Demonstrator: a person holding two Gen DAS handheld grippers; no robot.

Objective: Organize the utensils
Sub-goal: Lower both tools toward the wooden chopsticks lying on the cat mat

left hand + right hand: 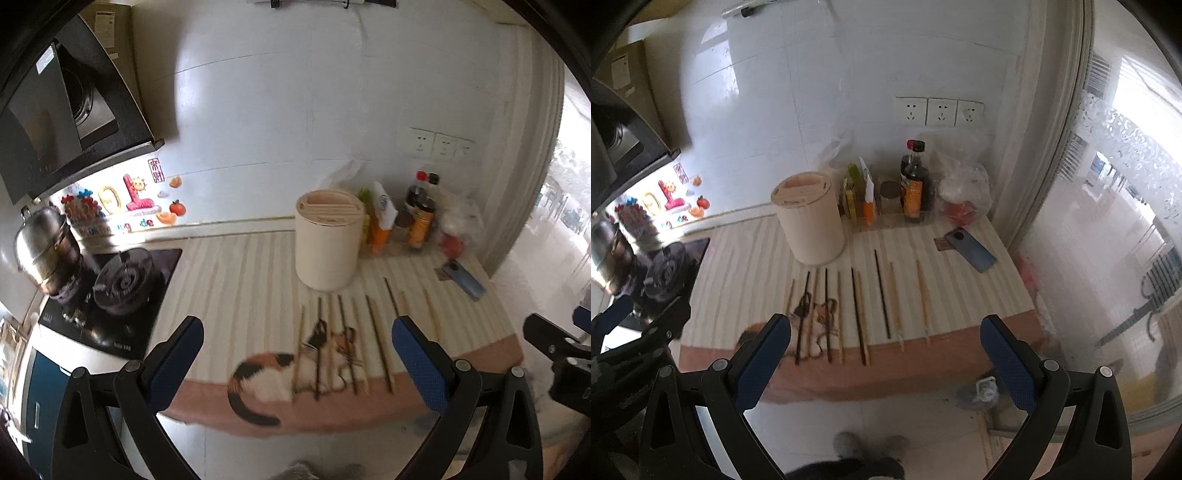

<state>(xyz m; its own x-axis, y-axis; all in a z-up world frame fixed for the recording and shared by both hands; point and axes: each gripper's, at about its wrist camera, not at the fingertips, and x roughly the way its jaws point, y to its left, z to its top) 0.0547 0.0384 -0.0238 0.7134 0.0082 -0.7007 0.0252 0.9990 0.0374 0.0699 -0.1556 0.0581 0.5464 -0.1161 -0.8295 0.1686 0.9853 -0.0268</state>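
Several chopsticks [376,345] [857,310], some dark and some pale wood, lie side by side on a striped cloth with a cat picture [288,373] [812,321]. Behind them stands a cream round utensil holder [327,240] [810,219] with slots in its lid. My left gripper [295,339] is open, held in front of the counter edge with nothing between its fingers. My right gripper [884,334] is also open and empty, hovering short of the chopsticks' near ends. The right gripper's body shows at the right edge [561,354] of the left wrist view.
Sauce bottles [914,184], packets and a plastic bag [964,192] line the back wall. A phone [971,249] lies at the cloth's right. A gas hob [122,284] with a steel pot [44,247] sits to the left. A glass door [1108,221] is on the right.
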